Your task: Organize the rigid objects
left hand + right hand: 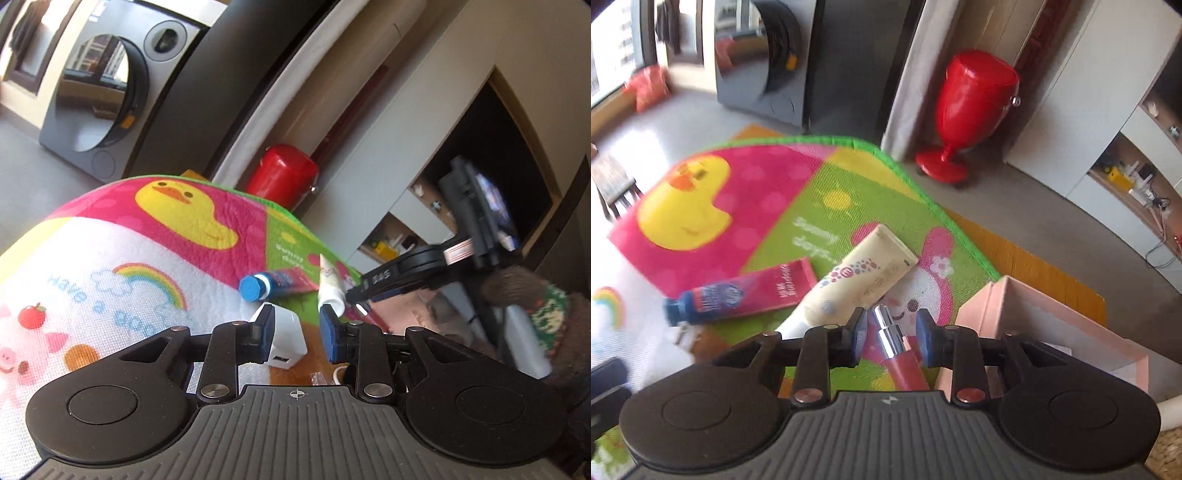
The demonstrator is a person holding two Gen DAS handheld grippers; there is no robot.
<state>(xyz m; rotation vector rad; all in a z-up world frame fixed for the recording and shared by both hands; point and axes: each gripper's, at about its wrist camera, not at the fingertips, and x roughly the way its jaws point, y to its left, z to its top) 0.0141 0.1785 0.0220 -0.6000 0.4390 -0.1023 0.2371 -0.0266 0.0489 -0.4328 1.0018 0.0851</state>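
Note:
A white charger cube (284,341) lies on the colourful duck mat (147,236), just ahead of my open left gripper (297,334), partly behind its left finger. A pink tube with a blue cap (273,284) and a cream tube (330,284) lie beyond. My right gripper shows in the left wrist view (356,299) over them. In the right wrist view my right gripper (892,338) is open, its fingers either side of a pink bottle with a silver top (892,339), not closed on it. The pink tube (746,295) and cream tube (857,280) lie ahead.
An open pale pink box (1045,325) stands right of the right gripper, off the mat (812,192) on a wooden surface. A red goblet-shaped bin (967,110), a grey washing machine (96,96) and white shelving (1126,155) stand on the floor behind.

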